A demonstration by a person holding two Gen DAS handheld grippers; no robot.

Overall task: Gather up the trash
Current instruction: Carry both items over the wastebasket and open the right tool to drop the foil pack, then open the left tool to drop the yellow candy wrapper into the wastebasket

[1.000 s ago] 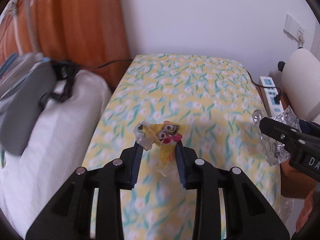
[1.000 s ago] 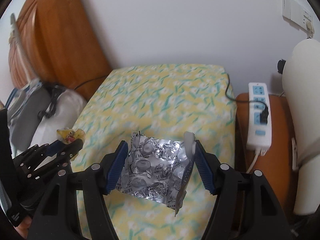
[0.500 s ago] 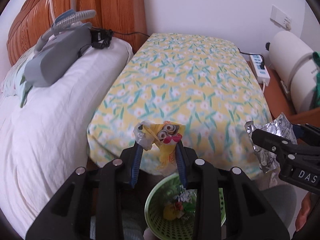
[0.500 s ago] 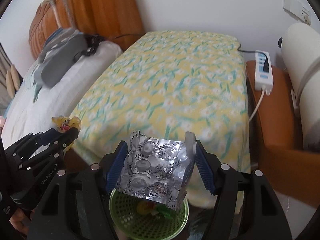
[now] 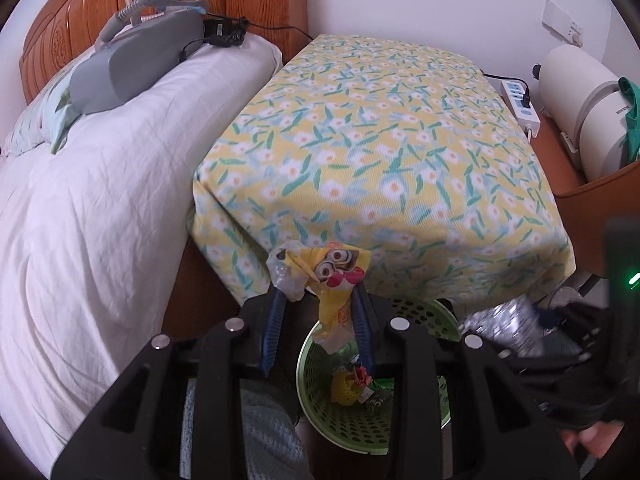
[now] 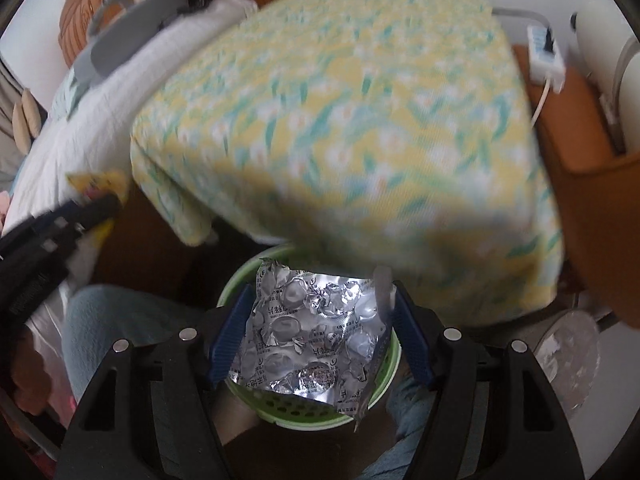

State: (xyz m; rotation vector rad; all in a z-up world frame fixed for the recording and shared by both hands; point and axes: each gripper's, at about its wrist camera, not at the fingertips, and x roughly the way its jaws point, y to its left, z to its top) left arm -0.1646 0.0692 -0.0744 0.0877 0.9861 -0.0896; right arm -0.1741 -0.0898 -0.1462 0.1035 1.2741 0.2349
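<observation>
- Now your left gripper point(image 5: 320, 300) pinches a yellow wrapper point(image 5: 334, 280) above the green basket point(image 5: 360, 428).
- Your right gripper point(image 6: 320, 324) squeezes a foil pill sheet point(image 6: 316, 336) right over it.
- Some trash already lies inside.
- Both pieces still need dropping in.

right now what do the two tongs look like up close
Both tongs are black plastic with ribbed frames, silver round screws and blue pads on the fingers. The left tongs and right tongs match. A green light glows on the right one's body.
</observation>
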